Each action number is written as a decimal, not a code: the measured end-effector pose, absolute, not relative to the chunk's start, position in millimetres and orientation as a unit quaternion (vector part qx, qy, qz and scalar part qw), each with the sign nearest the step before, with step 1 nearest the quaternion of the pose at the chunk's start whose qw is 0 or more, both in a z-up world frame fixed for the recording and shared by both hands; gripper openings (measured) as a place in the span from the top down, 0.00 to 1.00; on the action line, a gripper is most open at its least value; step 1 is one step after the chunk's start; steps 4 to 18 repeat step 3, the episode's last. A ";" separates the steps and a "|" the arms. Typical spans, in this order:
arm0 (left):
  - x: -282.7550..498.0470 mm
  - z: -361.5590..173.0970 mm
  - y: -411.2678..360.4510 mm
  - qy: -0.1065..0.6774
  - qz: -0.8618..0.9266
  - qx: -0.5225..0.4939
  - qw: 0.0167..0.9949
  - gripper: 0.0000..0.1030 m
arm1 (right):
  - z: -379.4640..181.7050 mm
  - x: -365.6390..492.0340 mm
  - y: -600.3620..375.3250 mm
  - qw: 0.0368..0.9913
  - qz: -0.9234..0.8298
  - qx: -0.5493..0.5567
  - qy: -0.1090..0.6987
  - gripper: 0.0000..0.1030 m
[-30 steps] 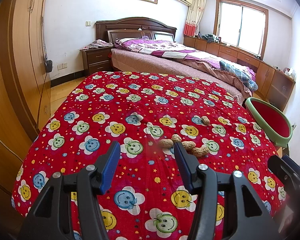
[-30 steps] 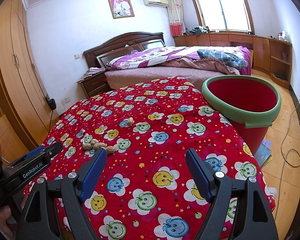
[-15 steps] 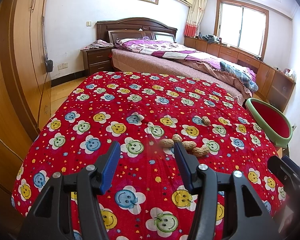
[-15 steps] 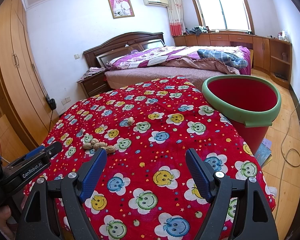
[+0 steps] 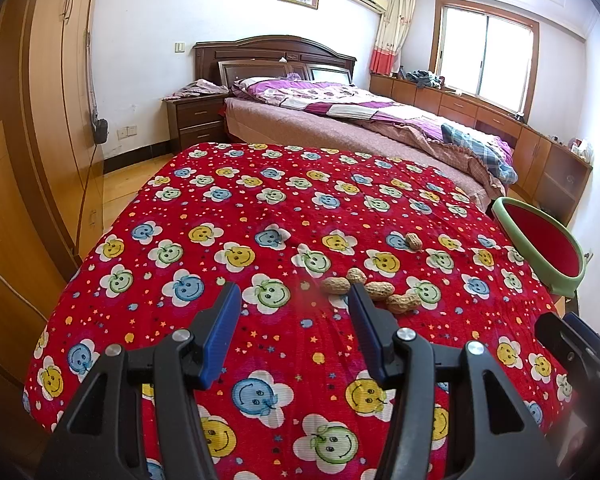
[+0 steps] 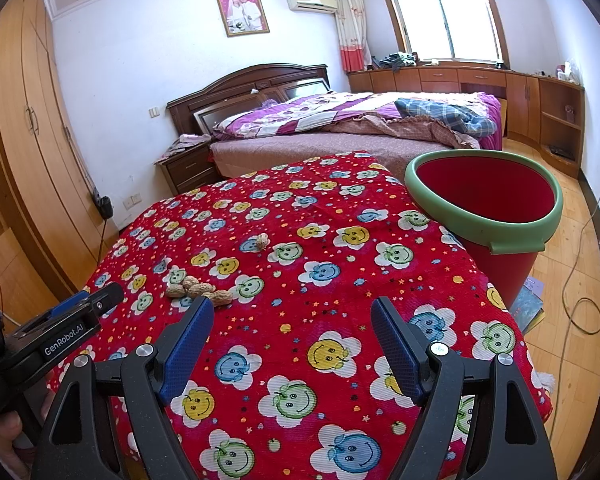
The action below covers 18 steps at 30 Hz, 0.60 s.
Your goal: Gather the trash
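Observation:
A cluster of several peanuts point(image 5: 374, 290) lies on the red smiley-flower tablecloth point(image 5: 260, 216), with one single peanut point(image 5: 413, 241) farther back. My left gripper point(image 5: 294, 312) is open and empty, hovering just in front and left of the cluster. In the right wrist view the cluster point(image 6: 198, 290) and single peanut point(image 6: 262, 241) lie to the front left of my right gripper point(image 6: 292, 326), which is open and empty above the cloth. A red bin with a green rim point(image 6: 488, 212) stands at the table's right edge; it also shows in the left wrist view point(image 5: 540, 244).
A bed point(image 5: 360, 120) with purple bedding stands behind the table, a nightstand point(image 5: 196, 120) beside it. A wooden wardrobe point(image 5: 40, 120) runs along the left wall. Low cabinets point(image 6: 520, 96) line the window wall. A cable point(image 6: 580, 280) lies on the wood floor right of the bin.

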<state>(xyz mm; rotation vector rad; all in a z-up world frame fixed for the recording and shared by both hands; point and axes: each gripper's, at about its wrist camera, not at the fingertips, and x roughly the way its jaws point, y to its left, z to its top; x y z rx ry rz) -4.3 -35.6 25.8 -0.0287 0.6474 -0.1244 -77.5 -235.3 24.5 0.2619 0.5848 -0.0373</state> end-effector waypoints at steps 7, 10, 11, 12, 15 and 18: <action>-4.4 25.7 -35.6 0.318 -0.061 -0.014 0.946 0.46 | 24.6 -77.6 -235.3 0.949 -0.018 0.129 0.288 0.21; -4.4 25.7 -35.6 0.318 -0.061 -0.014 0.946 0.46 | 24.6 -77.6 -235.3 0.949 -0.018 0.129 0.288 0.21; -4.4 25.7 -35.6 0.318 -0.061 -0.014 0.946 0.46 | 24.6 -77.6 -235.3 0.949 -0.018 0.129 0.288 0.21; -4.4 25.7 -35.6 0.318 -0.061 -0.014 0.946 0.46 | 24.6 -77.6 -235.3 0.949 -0.018 0.129 0.288 0.21; -4.4 25.7 -35.6 0.318 -0.061 -0.014 0.946 0.46 | 24.6 -77.6 -235.3 0.949 -0.018 0.129 0.288 0.21; -4.4 25.7 -35.6 0.318 -0.061 -0.014 0.946 0.46 | 24.6 -77.6 -235.3 0.949 -0.018 0.129 0.288 0.21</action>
